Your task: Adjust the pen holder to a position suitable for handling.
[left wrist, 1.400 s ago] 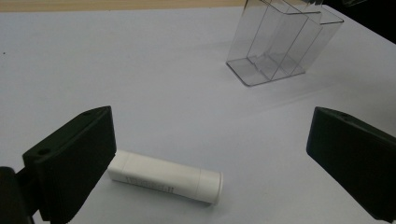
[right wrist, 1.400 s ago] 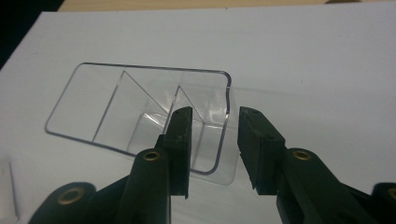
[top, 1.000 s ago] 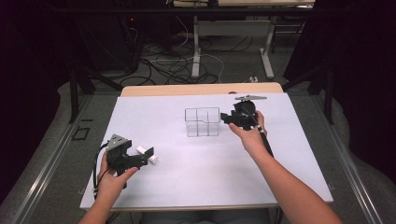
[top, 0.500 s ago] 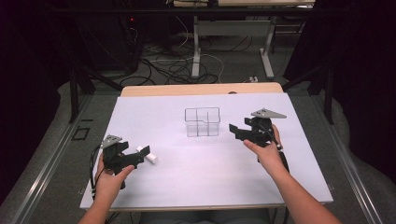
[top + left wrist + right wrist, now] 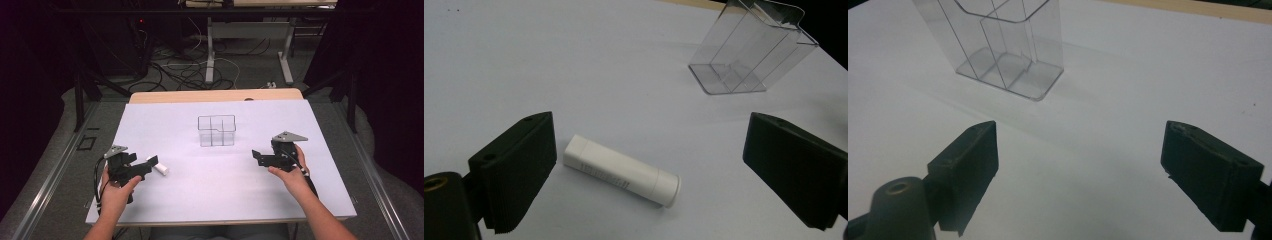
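Observation:
A white capped tube (image 5: 159, 166) (image 5: 621, 169) lies flat on the white table (image 5: 210, 185), near the front left. My left gripper (image 5: 148, 165) (image 5: 649, 165) is open right behind it, with a jaw on each side of the tube and no contact. A clear plastic divided holder (image 5: 216, 130) (image 5: 749, 50) (image 5: 998, 40) stands upright at the table's middle. My right gripper (image 5: 256, 157) (image 5: 1080, 175) is open to the right of the holder, low over bare table, with nothing between its jaws.
Dark floor with cables and desk legs (image 5: 210, 50) lies beyond the table's wooden far edge (image 5: 215, 95). Bare white surface spreads between the two grippers and along the front edge.
My right gripper has drawn back from the clear holder, moving right and toward the front. My left gripper has shifted slightly toward the front beside the tube.

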The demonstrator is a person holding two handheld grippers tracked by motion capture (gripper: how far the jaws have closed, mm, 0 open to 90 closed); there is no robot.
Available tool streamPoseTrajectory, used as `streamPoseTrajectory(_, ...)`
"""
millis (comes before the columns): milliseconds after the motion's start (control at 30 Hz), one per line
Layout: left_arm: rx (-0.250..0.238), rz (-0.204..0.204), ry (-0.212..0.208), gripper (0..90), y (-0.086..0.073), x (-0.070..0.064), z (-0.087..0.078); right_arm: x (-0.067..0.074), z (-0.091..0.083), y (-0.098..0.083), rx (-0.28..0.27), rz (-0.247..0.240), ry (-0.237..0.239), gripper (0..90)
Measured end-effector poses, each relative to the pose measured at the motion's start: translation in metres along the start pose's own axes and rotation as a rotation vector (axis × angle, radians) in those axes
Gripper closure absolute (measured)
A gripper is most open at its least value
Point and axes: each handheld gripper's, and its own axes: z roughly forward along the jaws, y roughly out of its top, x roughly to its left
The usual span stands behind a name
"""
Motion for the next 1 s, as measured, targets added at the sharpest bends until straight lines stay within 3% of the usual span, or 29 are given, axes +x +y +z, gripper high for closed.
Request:
streamPoseTrajectory(267,0.035,-0.071,-0.001,15.9,-0.001,0.008,0.0,0.008,0.009,-0.005,0.027,-0.014,0.016,15.0)
streamPoseTrajectory(500,0.03,-0.134,0.005,18.0,-0.001,0.012,0.001,0.014,0.012,-0.005,0.031,-0.032,0.027,15.0)
streamPoseTrajectory(800,0.053,-0.144,0.03,21.2,0.0,0.016,0.002,0.016,0.011,-0.003,0.027,-0.028,0.024,15.3)
streamPoseTrajectory(933,0.049,-0.13,0.042,20.9,-0.001,0.017,0.002,0.022,0.014,-0.001,0.027,-0.04,0.038,15.4)
streamPoseTrajectory(1000,0.043,-0.144,0.036,19.5,-0.001,0.018,0.001,0.028,0.016,0.001,0.032,-0.044,0.051,15.4)
